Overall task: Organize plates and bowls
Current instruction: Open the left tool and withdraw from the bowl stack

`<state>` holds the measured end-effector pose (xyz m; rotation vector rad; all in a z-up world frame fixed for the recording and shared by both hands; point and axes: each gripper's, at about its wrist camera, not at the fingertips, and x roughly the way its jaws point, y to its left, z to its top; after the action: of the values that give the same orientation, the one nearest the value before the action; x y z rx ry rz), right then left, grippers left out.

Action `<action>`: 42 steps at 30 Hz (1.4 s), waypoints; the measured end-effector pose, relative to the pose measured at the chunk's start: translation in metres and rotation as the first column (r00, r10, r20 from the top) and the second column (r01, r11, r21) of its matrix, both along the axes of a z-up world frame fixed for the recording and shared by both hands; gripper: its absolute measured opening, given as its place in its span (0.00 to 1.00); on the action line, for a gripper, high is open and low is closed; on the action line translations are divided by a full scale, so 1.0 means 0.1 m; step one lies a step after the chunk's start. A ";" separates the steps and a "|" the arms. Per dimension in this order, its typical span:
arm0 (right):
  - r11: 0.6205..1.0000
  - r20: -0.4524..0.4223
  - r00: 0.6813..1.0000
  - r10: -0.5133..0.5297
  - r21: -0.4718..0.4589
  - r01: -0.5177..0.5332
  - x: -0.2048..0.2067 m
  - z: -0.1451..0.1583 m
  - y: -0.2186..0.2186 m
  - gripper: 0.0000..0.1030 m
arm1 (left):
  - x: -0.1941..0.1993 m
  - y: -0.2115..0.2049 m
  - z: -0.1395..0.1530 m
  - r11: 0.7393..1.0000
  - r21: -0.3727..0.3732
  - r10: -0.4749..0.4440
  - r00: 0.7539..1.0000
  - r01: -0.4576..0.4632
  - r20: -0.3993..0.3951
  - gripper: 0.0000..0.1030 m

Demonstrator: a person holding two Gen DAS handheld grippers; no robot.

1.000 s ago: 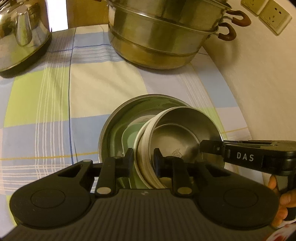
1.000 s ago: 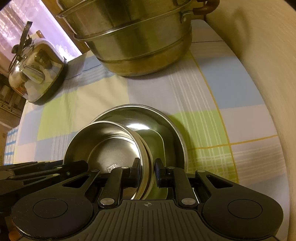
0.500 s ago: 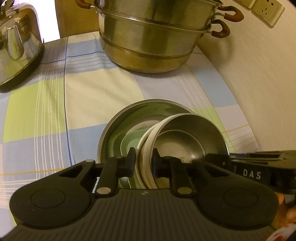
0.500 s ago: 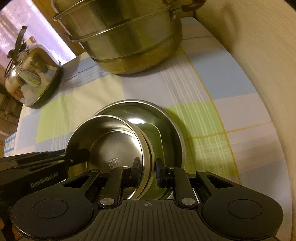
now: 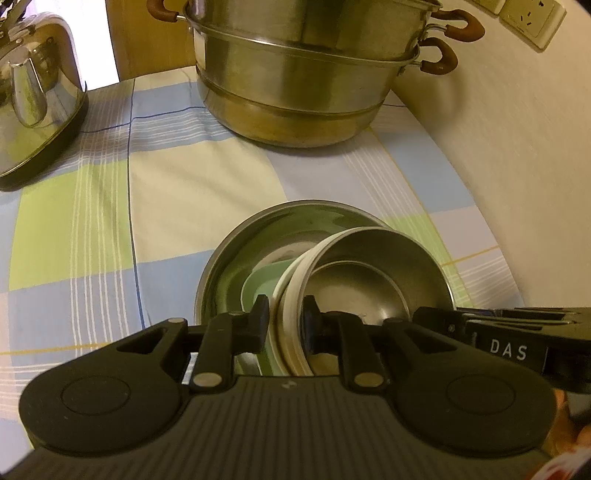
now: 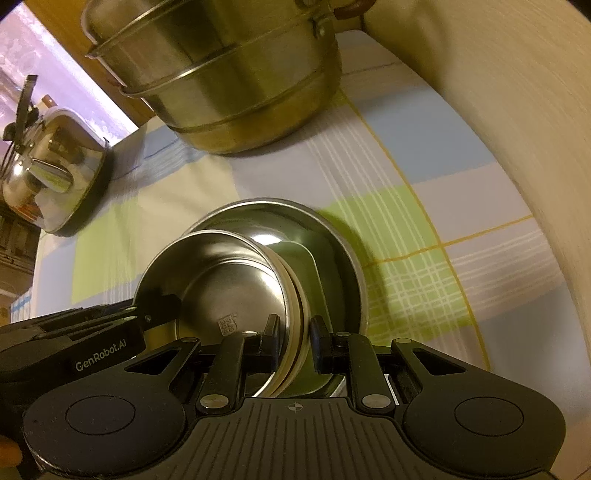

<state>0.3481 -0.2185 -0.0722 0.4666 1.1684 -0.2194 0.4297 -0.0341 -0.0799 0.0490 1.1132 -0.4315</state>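
Observation:
A small steel bowl (image 5: pixel 354 288) with a cream outer rim is tilted on edge inside a larger steel bowl (image 5: pixel 295 208). A pale green plate (image 5: pixel 258 284) lies under it. My left gripper (image 5: pixel 285 325) pinches the small bowl's near rim; its jaws are easing open, though the pads still touch the rim. In the right wrist view, my right gripper (image 6: pixel 294 338) is shut on the other side of the same small bowl (image 6: pixel 221 291). The left gripper (image 6: pixel 155 306) shows at the bowl's left edge. The large bowl (image 6: pixel 332 236) and green plate (image 6: pixel 310 266) sit behind.
A tall two-tier steel steamer pot (image 5: pixel 303 81) stands at the back of the checked tablecloth (image 5: pixel 166 192). A shiny kettle (image 5: pixel 33 92) is at the far left. A cream wall (image 5: pixel 498 147) with a socket (image 5: pixel 532 18) closes off the right side.
The right wrist view has rolled slightly, so the pot and cloth lean more. Both grippers keep hold of the small bowl, which stays over the large bowl.

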 end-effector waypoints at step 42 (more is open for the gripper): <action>0.972 0.366 0.901 0.235 -0.116 -0.206 -1.93 0.68 0.13 0.73 | -2.26 0.35 0.77 0.963 -0.046 0.270 0.947 -0.267 0.173 0.74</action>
<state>0.1553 -0.2059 -0.0045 0.2889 0.8213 0.0259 0.2034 0.0013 -0.0029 -0.0816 0.9221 -0.1900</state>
